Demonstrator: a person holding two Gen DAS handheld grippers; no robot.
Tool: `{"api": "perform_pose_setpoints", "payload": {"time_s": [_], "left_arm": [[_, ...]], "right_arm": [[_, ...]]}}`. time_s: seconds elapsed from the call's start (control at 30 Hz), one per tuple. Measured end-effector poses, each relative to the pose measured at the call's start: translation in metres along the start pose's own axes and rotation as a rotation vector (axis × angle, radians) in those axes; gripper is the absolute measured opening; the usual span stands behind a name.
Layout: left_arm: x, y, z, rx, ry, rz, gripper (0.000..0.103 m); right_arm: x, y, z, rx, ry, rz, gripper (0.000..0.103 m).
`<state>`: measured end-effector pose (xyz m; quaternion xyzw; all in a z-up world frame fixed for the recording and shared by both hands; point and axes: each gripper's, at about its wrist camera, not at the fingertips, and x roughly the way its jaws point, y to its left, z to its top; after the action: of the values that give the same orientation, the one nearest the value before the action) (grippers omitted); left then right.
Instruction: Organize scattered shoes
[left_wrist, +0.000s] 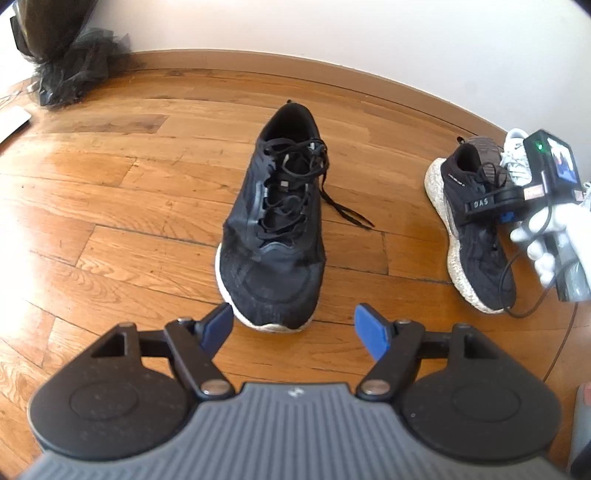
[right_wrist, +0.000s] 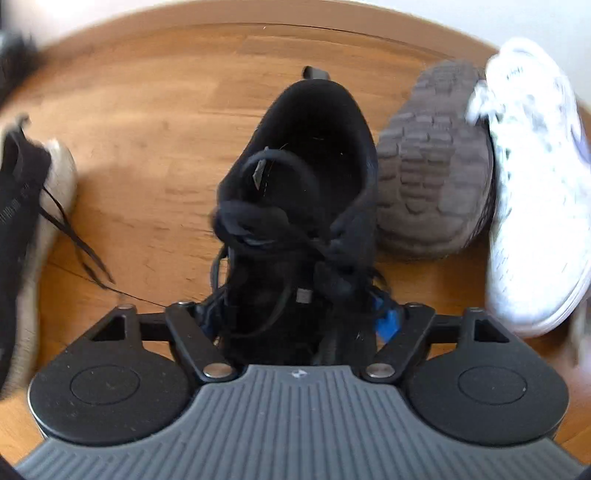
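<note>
A black sneaker with a white sole stands on the wooden floor, toe toward me and one lace trailing right. My left gripper hovers open just short of its toe, blue pads apart with nothing between them. To the right, a gloved hand holds my right gripper over a black sneaker with a speckled sole. In the right wrist view, the right gripper straddles that sneaker at the laces, the right blue pad pressed on its side. The left pad is hidden.
A shoe lying on its side shows a grey sole, with a white sneaker against it. Black tulle and a dark object sit far left by the baseboard. A cable trails from the right gripper.
</note>
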<state>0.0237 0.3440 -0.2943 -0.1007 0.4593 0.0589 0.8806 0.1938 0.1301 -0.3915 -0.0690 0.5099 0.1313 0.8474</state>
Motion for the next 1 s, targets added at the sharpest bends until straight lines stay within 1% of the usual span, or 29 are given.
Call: {"api": "perform_pose_setpoints", "payload": {"time_s": [0.1,0.2,0.27,0.37,0.5,0.57,0.7,0.8,0.83,0.87,0.9,0.97,1.0], "left_arm": [[0.001,0.005,0.0,-0.018,0.007,0.021,0.071],[0.001,0.011,0.0,-0.035,0.014,0.043,0.071],[0.002,0.017,-0.002,-0.056,0.028,0.07,0.071],[0.002,0.022,-0.003,-0.065,0.038,0.096,0.071],[0.001,0.027,-0.003,-0.077,0.042,0.111,0.071],[0.001,0.029,-0.003,-0.081,0.043,0.116,0.071],[-0.001,0.03,-0.003,-0.084,0.044,0.124,0.071],[-0.002,0.03,-0.004,-0.085,0.046,0.129,0.071],[-0.002,0.03,-0.005,-0.087,0.047,0.131,0.071],[-0.002,0.029,-0.005,-0.088,0.048,0.132,0.071],[-0.002,0.029,-0.005,-0.089,0.048,0.134,0.071],[-0.002,0.027,-0.004,-0.089,0.045,0.137,0.071],[-0.003,0.025,-0.003,-0.088,0.043,0.137,0.071]], "right_arm": [[-0.003,0.008,0.004,0.067,0.011,0.078,0.057],[-0.006,0.034,0.005,0.107,0.034,0.12,0.057],[-0.008,0.054,0.003,0.119,0.05,0.143,0.056],[-0.012,0.087,0.0,0.118,0.065,0.161,0.056],[-0.023,0.126,-0.006,0.101,0.084,0.139,0.056],[-0.024,0.134,-0.007,0.092,0.084,0.129,0.056],[-0.024,0.147,-0.005,0.098,0.056,0.157,0.056],[-0.021,0.156,0.002,0.089,0.048,0.161,0.057],[-0.021,0.157,0.004,0.088,0.05,0.16,0.058],[-0.02,0.158,0.006,0.086,0.051,0.158,0.062],[-0.021,0.158,0.007,0.091,0.052,0.165,0.064],[-0.021,0.152,0.008,0.118,0.05,0.2,0.071],[-0.024,0.147,0.008,0.129,0.046,0.224,0.072]]}}
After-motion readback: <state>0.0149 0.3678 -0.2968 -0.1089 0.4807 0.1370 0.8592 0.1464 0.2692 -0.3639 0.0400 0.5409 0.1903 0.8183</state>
